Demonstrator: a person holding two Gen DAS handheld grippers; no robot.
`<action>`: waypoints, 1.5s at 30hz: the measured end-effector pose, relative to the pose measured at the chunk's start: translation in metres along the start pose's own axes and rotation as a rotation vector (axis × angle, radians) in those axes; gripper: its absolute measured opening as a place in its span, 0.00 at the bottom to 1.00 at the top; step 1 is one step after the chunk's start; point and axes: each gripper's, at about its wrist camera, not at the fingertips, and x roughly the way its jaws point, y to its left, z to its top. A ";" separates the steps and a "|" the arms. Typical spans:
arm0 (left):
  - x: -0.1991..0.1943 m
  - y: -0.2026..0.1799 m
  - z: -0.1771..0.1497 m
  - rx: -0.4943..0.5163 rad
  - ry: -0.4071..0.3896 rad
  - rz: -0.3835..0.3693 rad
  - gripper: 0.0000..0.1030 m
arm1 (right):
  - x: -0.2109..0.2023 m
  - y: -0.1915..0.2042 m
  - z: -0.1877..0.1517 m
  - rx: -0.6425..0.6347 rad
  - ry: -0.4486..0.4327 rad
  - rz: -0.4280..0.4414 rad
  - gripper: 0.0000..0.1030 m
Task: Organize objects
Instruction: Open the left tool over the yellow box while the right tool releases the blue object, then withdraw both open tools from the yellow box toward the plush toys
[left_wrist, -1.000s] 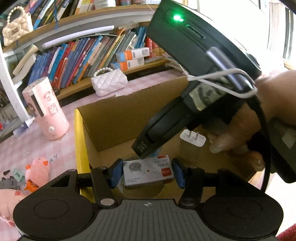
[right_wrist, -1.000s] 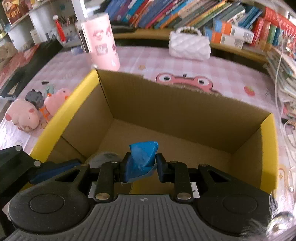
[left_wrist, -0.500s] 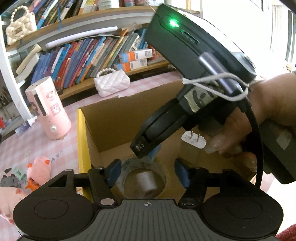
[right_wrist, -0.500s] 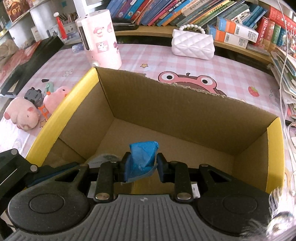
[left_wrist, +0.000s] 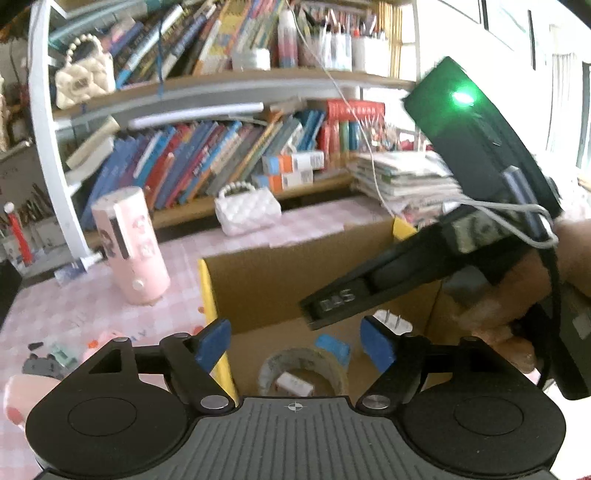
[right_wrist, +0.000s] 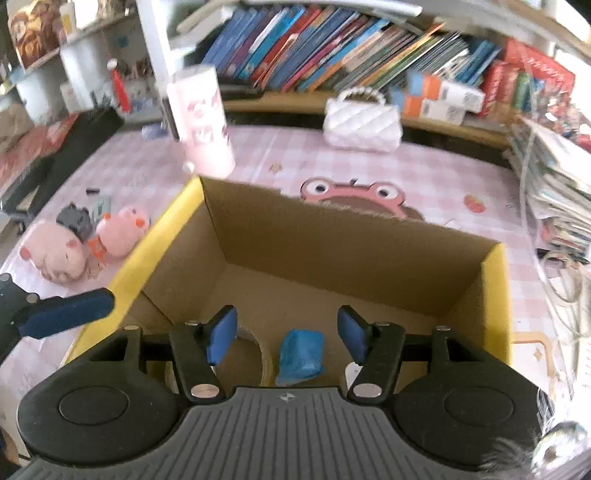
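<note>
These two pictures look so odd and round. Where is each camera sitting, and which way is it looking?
Left wrist view: sits on the left gripper, looking forward and down into the cardboard box; shows its own open fingers, the right gripper's body and the person's hand.
Right wrist view: sits on the right gripper, looking down into the box; shows its own open fingers and a left fingertip.
Both share: the box, blue packet, tape roll, pink cylinder, white handbag.
</note>
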 end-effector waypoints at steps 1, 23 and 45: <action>-0.004 0.001 0.001 0.000 -0.010 0.002 0.81 | -0.007 0.000 -0.002 0.011 -0.021 -0.010 0.57; -0.086 0.030 -0.028 0.000 -0.099 -0.022 0.89 | -0.136 0.025 -0.093 0.261 -0.335 -0.342 0.65; -0.113 0.066 -0.123 -0.018 0.098 0.077 0.90 | -0.088 0.143 -0.192 0.201 -0.132 -0.358 0.65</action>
